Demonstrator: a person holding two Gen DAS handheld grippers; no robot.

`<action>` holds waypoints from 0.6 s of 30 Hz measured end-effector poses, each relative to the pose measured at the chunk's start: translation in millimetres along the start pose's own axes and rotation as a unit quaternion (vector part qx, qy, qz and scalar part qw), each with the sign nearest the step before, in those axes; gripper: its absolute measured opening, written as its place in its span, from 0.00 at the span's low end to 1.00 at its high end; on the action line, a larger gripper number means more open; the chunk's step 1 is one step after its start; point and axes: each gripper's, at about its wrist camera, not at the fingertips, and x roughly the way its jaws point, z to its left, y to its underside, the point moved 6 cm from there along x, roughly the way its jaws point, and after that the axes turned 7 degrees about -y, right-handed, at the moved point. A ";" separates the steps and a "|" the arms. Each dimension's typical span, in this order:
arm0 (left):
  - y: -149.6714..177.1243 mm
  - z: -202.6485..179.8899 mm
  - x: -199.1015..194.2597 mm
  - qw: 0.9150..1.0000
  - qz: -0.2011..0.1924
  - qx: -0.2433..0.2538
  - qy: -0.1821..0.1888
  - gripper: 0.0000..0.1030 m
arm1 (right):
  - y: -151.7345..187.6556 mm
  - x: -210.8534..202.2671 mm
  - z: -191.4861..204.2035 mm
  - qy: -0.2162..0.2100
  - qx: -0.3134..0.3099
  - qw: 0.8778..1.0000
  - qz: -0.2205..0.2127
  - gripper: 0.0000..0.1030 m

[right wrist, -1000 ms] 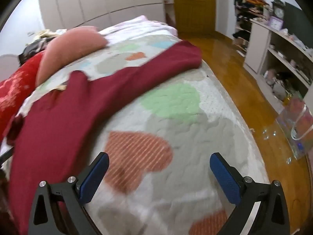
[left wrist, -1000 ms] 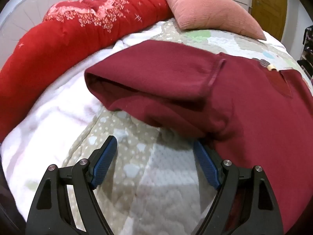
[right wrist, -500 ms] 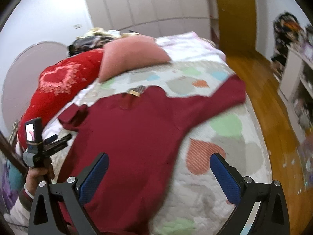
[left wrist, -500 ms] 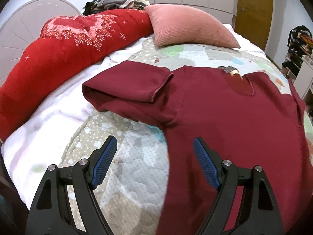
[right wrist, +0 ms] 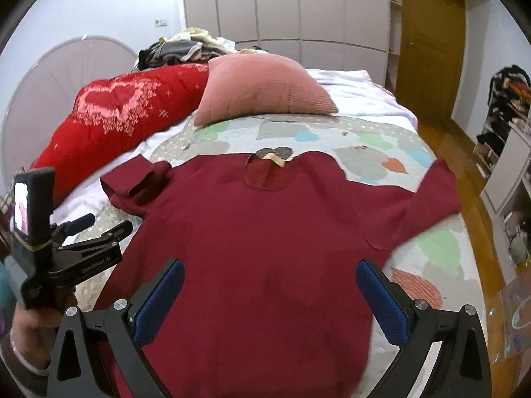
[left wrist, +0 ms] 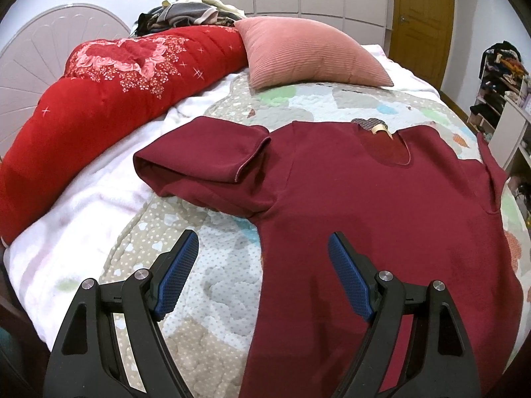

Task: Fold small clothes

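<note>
A dark red long-sleeved top (left wrist: 375, 199) lies flat on the quilted bed, neck towards the pillows; it also shows in the right wrist view (right wrist: 265, 232). Its left sleeve (left wrist: 205, 159) is folded back on itself; its right sleeve (right wrist: 428, 195) lies stretched out towards the bed's right edge. My left gripper (left wrist: 262, 272) is open and empty, held above the top's left side. My right gripper (right wrist: 268, 298) is open and empty above the top's lower body. The left gripper is also seen from the side in the right wrist view (right wrist: 96, 235).
A pink cushion (left wrist: 305, 56) and a red rolled quilt (left wrist: 109, 89) lie at the bed's head, with a clothes pile (left wrist: 192, 13) behind. A white blanket (left wrist: 83, 205) edges the left side. Wooden floor (right wrist: 478, 232) and shelves (right wrist: 511, 152) lie to the right.
Both grippers have pulled back and up from the bed, still open. The right wrist view has swung from the right sleeve to the whole top. The top lies as before.
</note>
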 end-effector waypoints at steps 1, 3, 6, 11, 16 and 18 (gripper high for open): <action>0.5 -0.2 0.9 1.000 0.000 0.000 -0.001 0.79 | 0.6 2.4 1.8 -0.001 -0.003 1.000 0.000 1.00; 1.6 -0.4 4.6 1.000 0.005 0.001 -0.003 0.79 | -2.8 10.5 7.4 0.004 -0.012 1.000 -0.003 1.00; 4.6 0.6 11.2 1.000 0.012 0.004 -0.002 0.79 | -4.8 22.2 11.3 0.019 -0.018 1.000 -0.005 1.00; 7.9 -0.1 19.6 1.000 0.017 0.008 -0.001 0.79 | -4.2 42.3 8.3 0.017 -0.002 1.000 0.005 1.00; 7.3 -1.5 25.5 1.000 0.021 0.006 0.003 0.79 | -2.6 55.2 6.4 0.018 -0.001 1.000 0.015 1.00; 6.9 -1.3 28.4 1.000 0.022 0.007 0.002 0.79 | -3.1 59.6 6.6 0.018 0.000 1.000 0.018 1.00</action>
